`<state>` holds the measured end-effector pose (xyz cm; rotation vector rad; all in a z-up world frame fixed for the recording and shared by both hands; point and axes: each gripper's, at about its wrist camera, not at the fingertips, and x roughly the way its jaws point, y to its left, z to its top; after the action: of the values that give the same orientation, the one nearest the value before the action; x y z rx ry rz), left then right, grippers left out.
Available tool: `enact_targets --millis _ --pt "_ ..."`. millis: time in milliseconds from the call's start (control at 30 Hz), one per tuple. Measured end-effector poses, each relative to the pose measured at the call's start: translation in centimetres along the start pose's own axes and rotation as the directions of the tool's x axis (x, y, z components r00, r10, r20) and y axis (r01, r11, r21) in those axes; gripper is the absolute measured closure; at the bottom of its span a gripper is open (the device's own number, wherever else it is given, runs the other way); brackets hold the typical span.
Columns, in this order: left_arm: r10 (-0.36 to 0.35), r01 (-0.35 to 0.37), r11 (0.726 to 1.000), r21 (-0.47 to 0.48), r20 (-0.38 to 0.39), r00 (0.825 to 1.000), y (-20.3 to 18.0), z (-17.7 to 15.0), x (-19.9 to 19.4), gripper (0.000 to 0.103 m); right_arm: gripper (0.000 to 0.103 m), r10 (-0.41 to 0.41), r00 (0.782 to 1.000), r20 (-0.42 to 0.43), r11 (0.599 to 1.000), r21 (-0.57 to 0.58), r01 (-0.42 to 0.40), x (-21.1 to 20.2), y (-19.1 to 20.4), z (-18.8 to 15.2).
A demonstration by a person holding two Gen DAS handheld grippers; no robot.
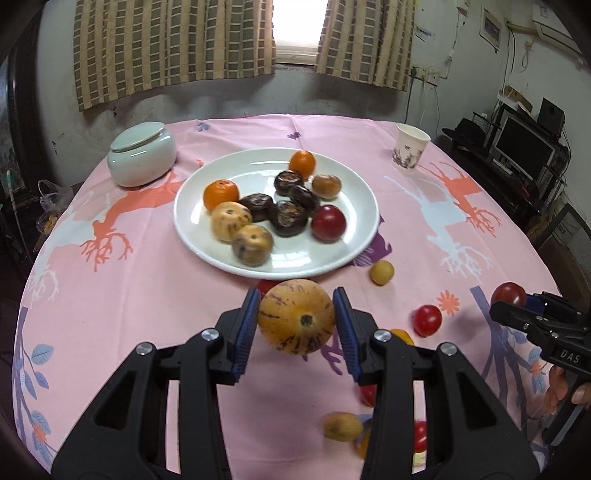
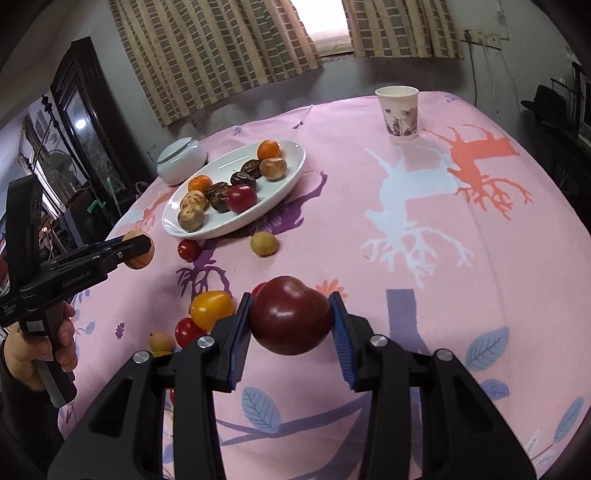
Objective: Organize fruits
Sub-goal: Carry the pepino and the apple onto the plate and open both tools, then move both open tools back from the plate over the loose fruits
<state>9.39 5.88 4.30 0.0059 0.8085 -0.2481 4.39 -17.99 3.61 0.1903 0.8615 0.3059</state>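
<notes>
- The left gripper (image 1: 296, 320) points forward and down over the table, its blue pads (image 1: 246, 330) pressed on either side of a striped tan fruit (image 1: 296, 321).
- The right gripper (image 2: 291, 317) slants down the same way, its pads clamped on a dark red fruit (image 2: 290, 315).
- A hand (image 2: 35, 352) wraps the left gripper's handle, fingers curled round it.

Checked curtains (image 1: 173, 48) (half-drawn) — bright window (image 1: 299, 26), grey wall (image 1: 332, 92).
</notes>
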Motion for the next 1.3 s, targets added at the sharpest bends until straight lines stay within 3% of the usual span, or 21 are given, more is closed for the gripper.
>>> enact_targets --millis 167,333,533,667,700,733,800,867,1133,1300 --pt "-0.010 0.011 0.999 -0.038 0.022 1.000 1.5 2.0 0.7 0.062 0.061 -0.020 0.999 0.040 0.997 -0.076 0.023 1.1 2.3 4.5" --pt "-0.012 0.015 0.995 -0.102 0.037 0.999 2.4 4.6 3.0 0.061 0.061 -0.021 0.999 0.031 0.994 -0.107 0.025 5.6 3.9 8.9" --pt "0.003 0.000 0.984 -0.179 0.015 1.000 3.6 7.1 6.8 0.061 0.061 -0.026 0.999 -0.035 0.999 -0.026 0.026 12.6 3.2 12.6" --pt "0.026 -0.022 0.982 -0.188 0.017 1.000 4.1 7.8 8.1 0.060 0.061 -0.023 0.998 -0.058 1.000 -0.004 0.023 14.9 2.8 13.4" --pt "0.036 -0.029 0.979 -0.200 0.032 0.999 4.3 7.9 8.0 0.052 0.059 -0.019 0.997 -0.074 1.000 0.012 0.020 15.3 2.7 13.5" --pt "0.046 -0.035 0.977 -0.213 0.047 0.998 4.5 8.0 7.7 0.032 0.059 -0.015 0.997 -0.075 0.999 0.033 0.017 15.4 2.3 13.6" --pt "0.078 -0.057 0.973 -0.223 0.087 0.993 4.6 8.0 6.8 0.025 0.054 0.017 0.999 -0.036 0.999 0.051 -0.015 14.7 2.0 13.4" --pt "0.085 -0.064 0.978 -0.201 0.101 0.991 4.4 8.0 6.0 0.025 0.033 0.012 1.000 0.006 0.998 0.068 -0.012 13.5 1.5 13.1" --pt "0.122 -0.104 0.981 -0.162 0.105 0.987 3.8 4.7 2.0 0.015 0.033 0.067 0.997 0.030 0.996 0.060 -0.069 7.2 0.2 9.6" --pt "0.119 -0.105 0.984 -0.143 0.096 0.988 2.6 1.6 0.1 0.012 0.033 0.049 0.999 0.022 0.996 0.072 -0.051 4.0 -0.4 5.8"
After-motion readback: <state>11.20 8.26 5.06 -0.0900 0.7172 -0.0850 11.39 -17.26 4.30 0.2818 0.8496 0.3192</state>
